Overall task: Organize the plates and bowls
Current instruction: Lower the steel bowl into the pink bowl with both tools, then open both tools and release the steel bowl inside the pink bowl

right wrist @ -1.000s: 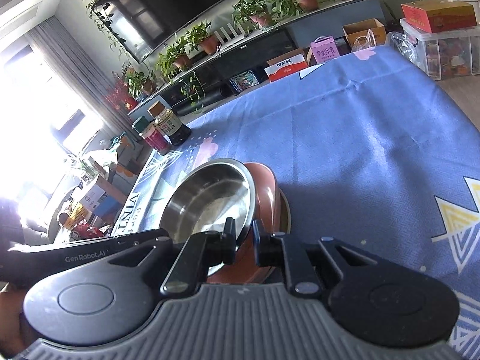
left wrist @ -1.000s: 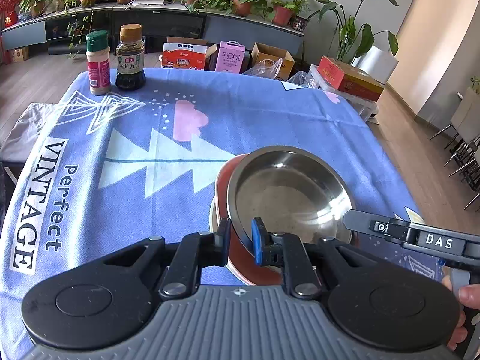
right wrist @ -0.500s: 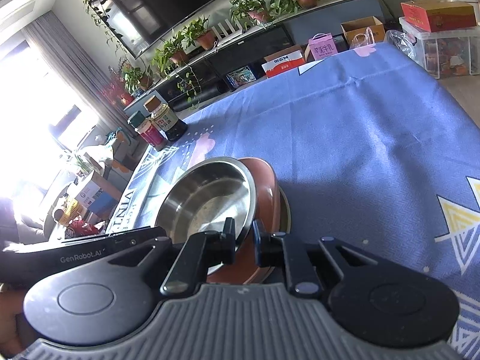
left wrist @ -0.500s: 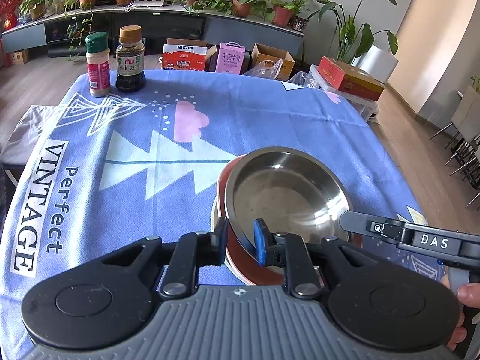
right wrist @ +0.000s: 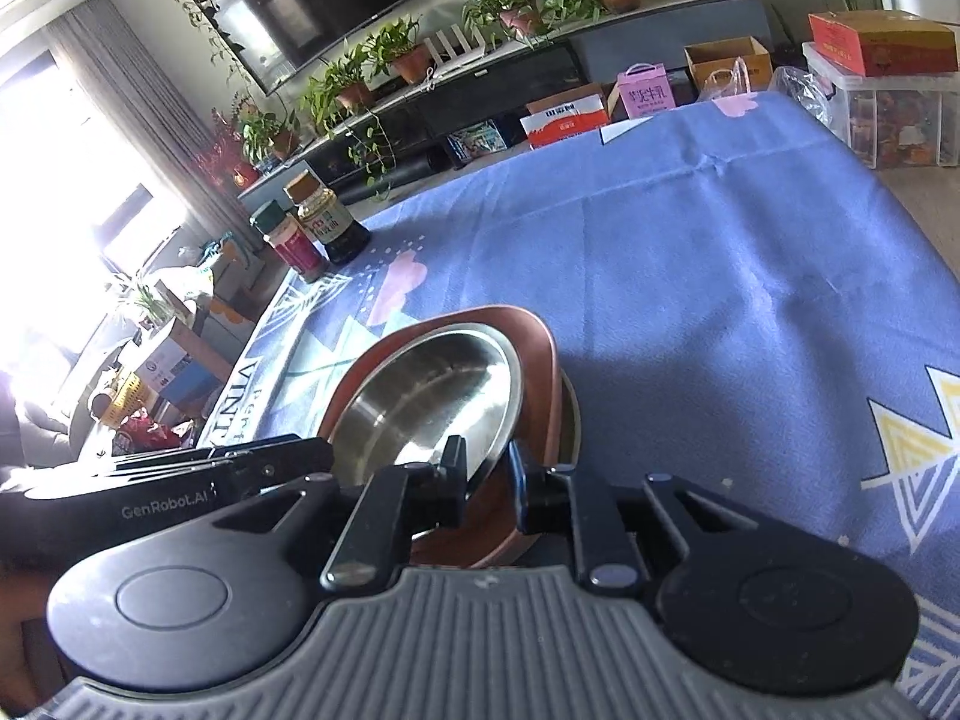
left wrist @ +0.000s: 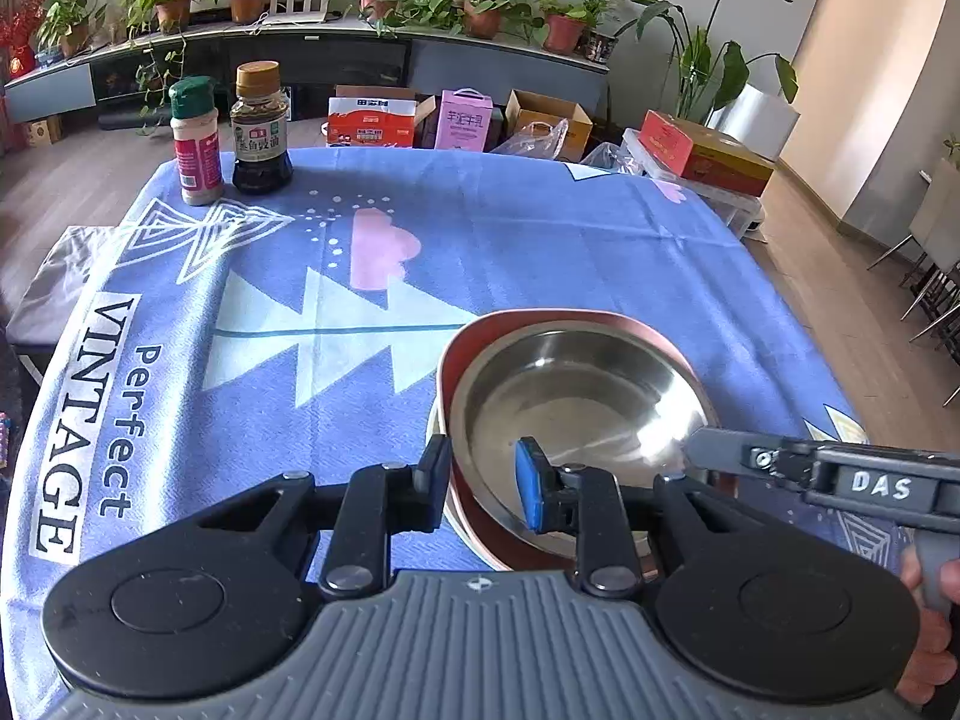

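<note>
Resting inside a reddish-brown bowl (left wrist: 474, 510) on the blue-clothed tabletop (left wrist: 540, 252), the steel bowl (left wrist: 576, 402) sat tilted and off-centre, with the pale rim of a third dish just showing beneath. The left gripper (left wrist: 483, 480) straddled the near rims; its fingers (left wrist: 528, 489) had just been opening and stood apart, pressing on nothing. The right gripper (right wrist: 487, 483) straddled the steel rim from the opposite side; its fingers had likewise been parting, and a gap showed at the pads. Risk, as judged: the steel bowl, unseated, could slide or rock if a withdrawing finger caught its rim, shifting the stack. Both grippers pointed steeply downward toward the stack, one from each side of it.
</note>
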`<state>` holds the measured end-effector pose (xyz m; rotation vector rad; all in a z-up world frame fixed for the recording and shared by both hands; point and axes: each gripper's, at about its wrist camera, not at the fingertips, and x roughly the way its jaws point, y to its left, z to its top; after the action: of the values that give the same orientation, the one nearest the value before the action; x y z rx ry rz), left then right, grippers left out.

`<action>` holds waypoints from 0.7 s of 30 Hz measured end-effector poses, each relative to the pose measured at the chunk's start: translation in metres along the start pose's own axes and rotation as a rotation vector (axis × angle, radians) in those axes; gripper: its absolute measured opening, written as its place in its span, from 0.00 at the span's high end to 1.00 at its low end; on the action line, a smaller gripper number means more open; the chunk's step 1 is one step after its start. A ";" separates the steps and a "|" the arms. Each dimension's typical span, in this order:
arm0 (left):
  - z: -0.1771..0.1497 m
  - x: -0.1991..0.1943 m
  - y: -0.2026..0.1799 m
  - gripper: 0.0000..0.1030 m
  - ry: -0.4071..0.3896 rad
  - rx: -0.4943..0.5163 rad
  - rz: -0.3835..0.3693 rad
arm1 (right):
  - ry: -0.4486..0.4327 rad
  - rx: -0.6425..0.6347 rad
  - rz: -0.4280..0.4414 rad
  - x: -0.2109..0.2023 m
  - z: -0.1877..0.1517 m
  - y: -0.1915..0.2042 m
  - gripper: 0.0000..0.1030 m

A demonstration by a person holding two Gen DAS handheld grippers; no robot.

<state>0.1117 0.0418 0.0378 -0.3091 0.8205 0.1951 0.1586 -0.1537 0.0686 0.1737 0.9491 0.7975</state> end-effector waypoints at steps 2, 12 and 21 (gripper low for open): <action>-0.001 0.001 0.002 0.78 -0.001 -0.005 0.003 | -0.012 0.000 0.005 -0.003 0.000 0.000 0.53; -0.004 0.001 0.019 0.62 -0.010 -0.053 0.025 | -0.071 -0.008 0.080 -0.017 0.006 -0.003 0.24; -0.007 0.004 0.023 0.47 -0.003 -0.066 0.006 | -0.066 0.030 0.054 -0.012 0.006 -0.012 0.21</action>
<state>0.1028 0.0613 0.0257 -0.3680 0.8134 0.2287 0.1657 -0.1690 0.0740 0.2513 0.8977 0.8221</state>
